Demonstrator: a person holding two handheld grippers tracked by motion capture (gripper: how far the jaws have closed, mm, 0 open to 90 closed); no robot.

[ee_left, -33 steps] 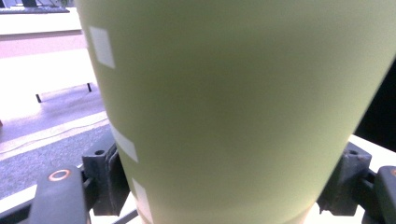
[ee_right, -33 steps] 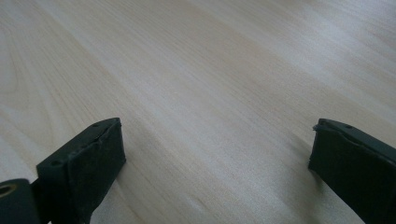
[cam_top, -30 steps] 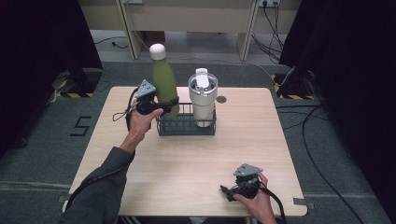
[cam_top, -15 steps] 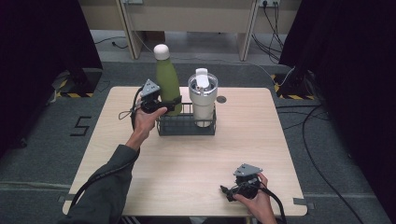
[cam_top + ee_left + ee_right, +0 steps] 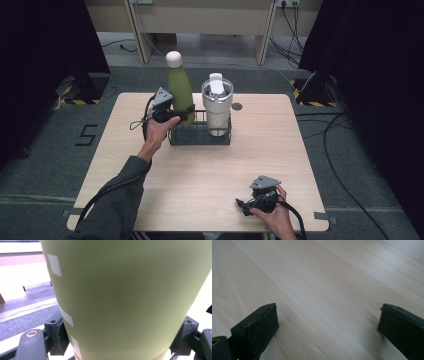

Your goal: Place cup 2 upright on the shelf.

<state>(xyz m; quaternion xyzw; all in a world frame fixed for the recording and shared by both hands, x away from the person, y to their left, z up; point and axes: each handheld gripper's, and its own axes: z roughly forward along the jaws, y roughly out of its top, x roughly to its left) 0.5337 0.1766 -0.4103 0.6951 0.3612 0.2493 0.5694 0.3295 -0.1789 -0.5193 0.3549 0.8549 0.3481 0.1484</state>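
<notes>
the pale wooden table [image 5: 200, 170] carries a black wire basket [image 5: 200, 134] at its far middle, and the change of the last second is all at that basket: the tall matt green metal bottle with the white cap [image 5: 179, 86], which a second ago leaned to the left and stood higher over the basket's left end, is now upright and lower, its base down between the wires of the left compartment. whether the base already rests on the basket floor cannot be told from the high view. the white lidded steel tumbler [image 5: 217, 102] in the right compartment has not shifted, and the bottle stands just beside it without visibly touching. the left hand-held gripper [image 5: 172, 114] has kept its clamp on the bottle's lower body all through; its own view shows the green wall [image 5: 125, 297] pressed between both black jaws. the right hand-held gripper [image 5: 252, 202] lies on the near right of the table where it was, jaws spread wide over bare wood [image 5: 324, 282] and holding nothing. by my reading, the placing of the bottle is nearly done: what is left is to settle it fully, let go, and draw the left hand back toward the left without tipping the bottle against the tumbler.
</notes>
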